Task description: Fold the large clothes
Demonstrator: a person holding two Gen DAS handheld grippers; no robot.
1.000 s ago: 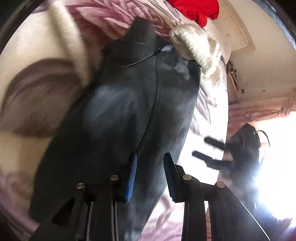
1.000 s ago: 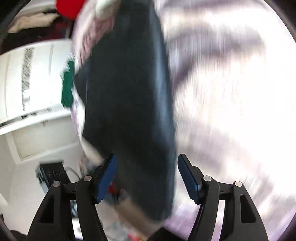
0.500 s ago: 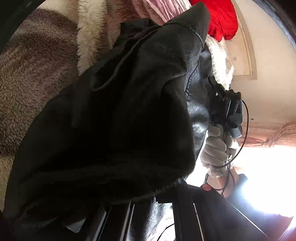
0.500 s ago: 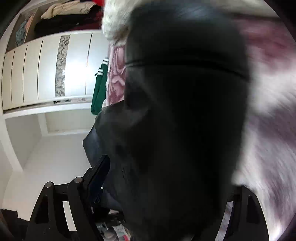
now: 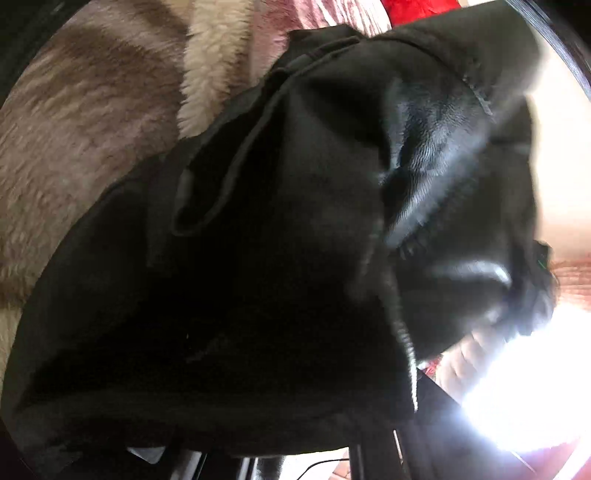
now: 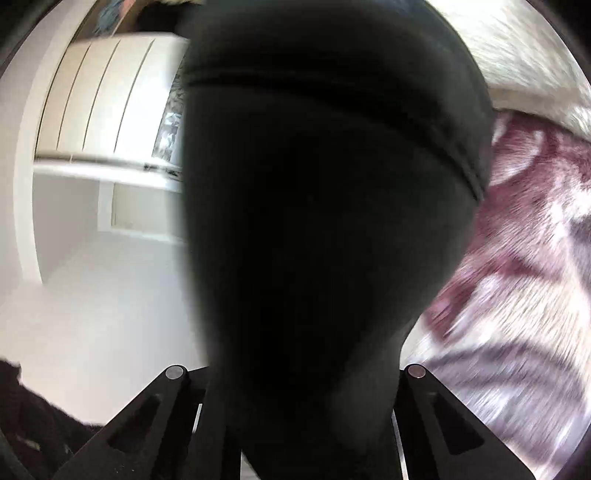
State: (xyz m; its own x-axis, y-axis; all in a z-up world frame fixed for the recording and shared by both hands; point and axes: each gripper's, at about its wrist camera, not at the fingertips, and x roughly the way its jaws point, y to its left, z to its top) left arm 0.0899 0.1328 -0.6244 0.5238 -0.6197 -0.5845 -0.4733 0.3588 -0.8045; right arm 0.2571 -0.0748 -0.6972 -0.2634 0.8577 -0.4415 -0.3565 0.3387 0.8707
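A large black garment [image 5: 295, 221], shiny like leather on one face and matt on the other, fills the left wrist view and hangs bunched over my left gripper [image 5: 295, 443]. That gripper is shut on the cloth, its fingers hidden under the folds. In the right wrist view the same black garment [image 6: 325, 221] runs down between the arms of my right gripper [image 6: 299, 398]. Its jaws are closing, with the cloth pinched narrow between them and the fingertips covered.
A plush blanket [image 6: 517, 295] with a mauve pattern covers the bed [image 5: 74, 129]. A cream fleecy piece [image 5: 218, 55] and a red garment [image 5: 417, 9] lie at the far side. White wardrobe doors [image 6: 110, 103] stand to the left. Strong glare [image 5: 524, 387] lies low right.
The left gripper went from open over the flat garment to shut with the cloth bunched over it. The right gripper swung in onto the garment and its jaws narrowed around it.
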